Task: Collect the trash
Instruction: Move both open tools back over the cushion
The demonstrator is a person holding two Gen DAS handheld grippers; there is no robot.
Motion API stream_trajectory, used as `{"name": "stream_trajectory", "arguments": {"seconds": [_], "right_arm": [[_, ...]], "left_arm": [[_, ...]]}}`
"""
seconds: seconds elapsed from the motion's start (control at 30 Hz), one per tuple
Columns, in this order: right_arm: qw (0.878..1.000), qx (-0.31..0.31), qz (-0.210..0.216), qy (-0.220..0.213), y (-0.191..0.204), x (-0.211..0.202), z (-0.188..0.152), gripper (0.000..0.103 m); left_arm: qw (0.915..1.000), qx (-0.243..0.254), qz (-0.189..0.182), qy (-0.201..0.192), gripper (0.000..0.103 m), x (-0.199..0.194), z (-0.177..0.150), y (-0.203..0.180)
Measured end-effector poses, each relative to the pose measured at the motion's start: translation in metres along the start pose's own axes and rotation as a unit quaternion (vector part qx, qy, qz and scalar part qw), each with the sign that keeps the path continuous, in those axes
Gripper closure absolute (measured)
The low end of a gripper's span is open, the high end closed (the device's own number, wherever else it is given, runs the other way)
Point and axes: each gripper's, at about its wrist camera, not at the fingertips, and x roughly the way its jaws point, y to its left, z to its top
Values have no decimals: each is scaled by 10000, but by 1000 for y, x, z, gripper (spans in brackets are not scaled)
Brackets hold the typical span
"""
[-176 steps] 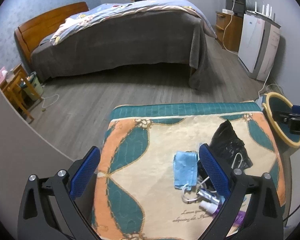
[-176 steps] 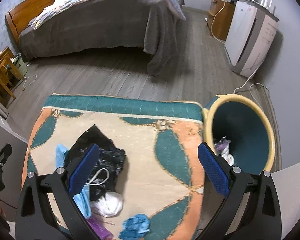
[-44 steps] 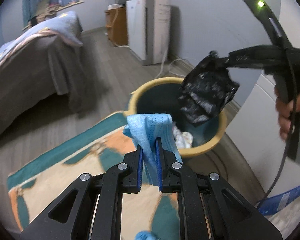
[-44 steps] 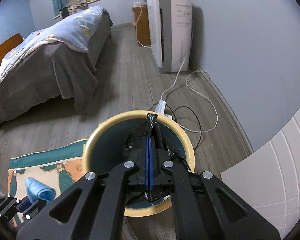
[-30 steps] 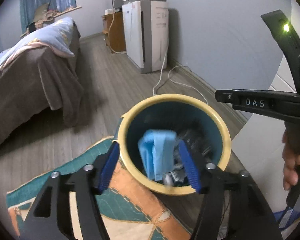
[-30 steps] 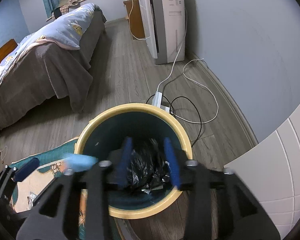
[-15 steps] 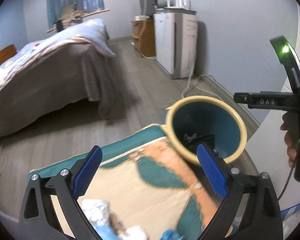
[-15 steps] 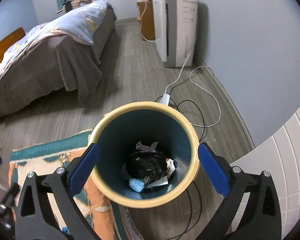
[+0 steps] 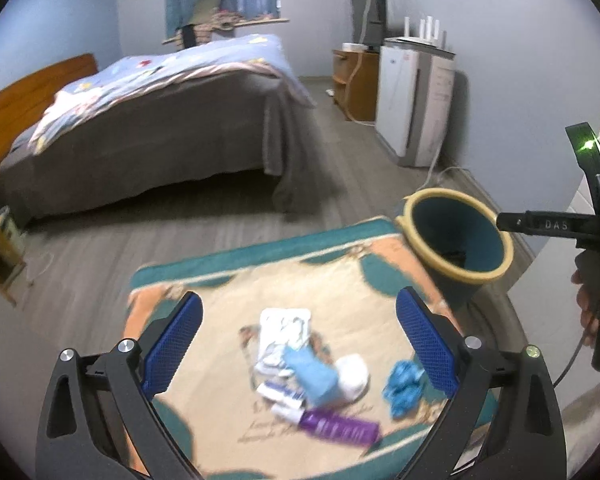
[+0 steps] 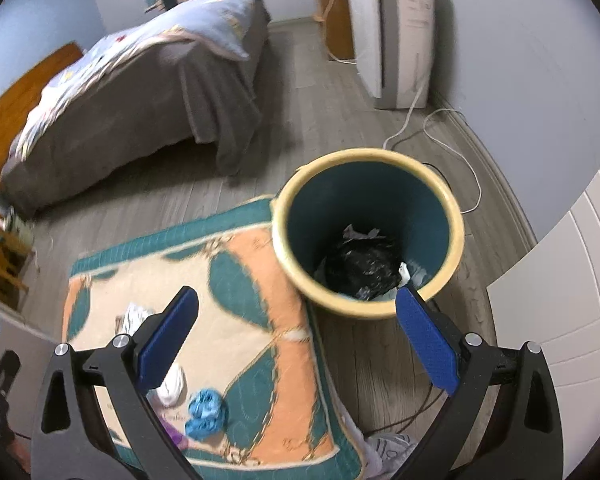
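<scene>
Left gripper spread wide, holding nothing — above patterned teal-and-orange mat. Right gripper also wide apart, empty, near yellow-rimmed teal bin containing crumpled black plastic bag. Between left fingers: purple tube lying crosswise, white cap leftward — beside light-blue mask and crumpled blue glove.

Left gripper: jaws spread wide, nothing between the blue pads, angled downward. Right gripper: jaws likewise spread wide and empty, tilted down. Right hand grips the handle, seen from left wrist view.
</scene>
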Motion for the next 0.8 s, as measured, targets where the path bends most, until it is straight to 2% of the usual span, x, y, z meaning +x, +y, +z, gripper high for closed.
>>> {"name": "stream_trajectory", "arguments": {"seconds": [0.1, 0.23, 0.47, 0.8], "right_arm": [[9999, -113, 40, 51, 19, -1, -17, 6], [9990, -31, 307, 314, 38, 6, -43, 6], [9978, -149, -106, 630, 47, 25, -74, 6], [9929, -685, -429, 875, 65, 51, -99, 6]], "left_arm": [[9998, -211, 53, 31, 7, -9, -15, 16], [9992, -320, 221, 35, 6, -15, -37, 27], [9988, 50, 435, 231, 6, -1, -64, 27], [9955, -200, 372, 844, 6, 32, -89, 25]]}}
